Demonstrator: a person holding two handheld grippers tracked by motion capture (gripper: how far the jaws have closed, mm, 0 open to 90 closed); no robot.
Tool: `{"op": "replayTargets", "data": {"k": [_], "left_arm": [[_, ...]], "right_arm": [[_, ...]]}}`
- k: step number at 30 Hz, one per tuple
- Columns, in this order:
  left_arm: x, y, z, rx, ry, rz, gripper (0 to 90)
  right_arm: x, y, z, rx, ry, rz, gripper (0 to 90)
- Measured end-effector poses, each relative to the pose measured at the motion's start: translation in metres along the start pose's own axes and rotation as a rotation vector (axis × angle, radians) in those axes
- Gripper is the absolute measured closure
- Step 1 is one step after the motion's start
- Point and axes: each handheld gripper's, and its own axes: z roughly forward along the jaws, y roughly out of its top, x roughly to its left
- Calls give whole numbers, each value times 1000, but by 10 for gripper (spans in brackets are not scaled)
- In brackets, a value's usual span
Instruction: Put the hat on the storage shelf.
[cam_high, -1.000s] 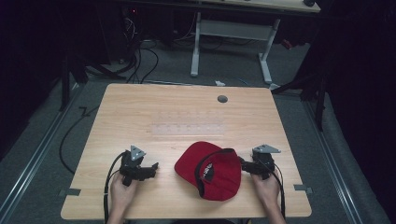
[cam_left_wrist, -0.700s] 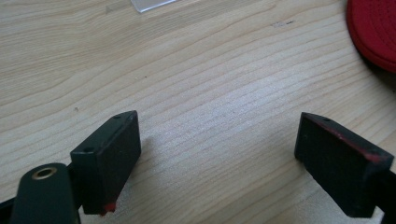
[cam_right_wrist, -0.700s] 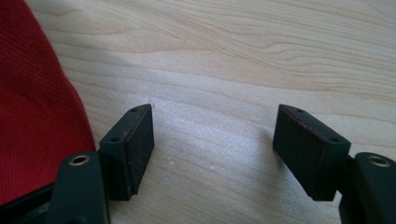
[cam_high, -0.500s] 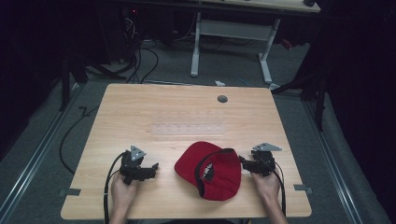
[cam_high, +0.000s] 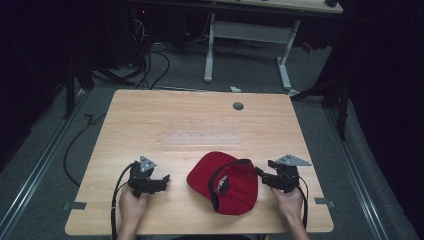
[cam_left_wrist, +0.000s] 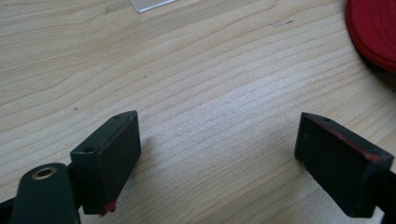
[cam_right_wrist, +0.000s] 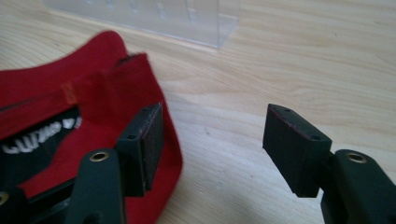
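Your red cap lies upside down on the tabletop, not yet gripped. Right gripper jaws, just narrowed, stand spread beside its rim, pinching nothing; left gripper jaws spread, empty, well apart from it.

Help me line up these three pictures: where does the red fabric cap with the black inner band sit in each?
High view: the red fabric cap lies upturned near the table's front edge.
Left gripper view: its red edge shows at the top right corner.
Right gripper view: left side, beside the left jaw.
Shared landmark: the clear plastic strip.
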Motion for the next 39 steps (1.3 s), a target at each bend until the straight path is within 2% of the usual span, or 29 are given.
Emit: {"op": "replayTargets", "data": {"k": [5, 11, 16, 26, 33, 39], "left_arm": [[0, 0, 0, 0, 0, 0, 149], [-1, 0, 0, 0, -8, -1, 150], [-1, 0, -1, 2, -14, 4, 157], [-1, 0, -1, 4, -18, 5, 164], [-1, -1, -1, 3, -21, 7, 171], [-1, -1, -1, 3, -21, 7, 172]], "right_arm": [[11, 10, -3, -30, 43, -35, 364], [25, 21, 10, -14, 105, -74, 332], [31, 26, 28, 26, 140, -91, 323], [34, 24, 56, 99, 196, -70, 334], [35, 21, 67, 124, 236, -79, 386], [34, 18, 70, 136, 252, -89, 542]]}}
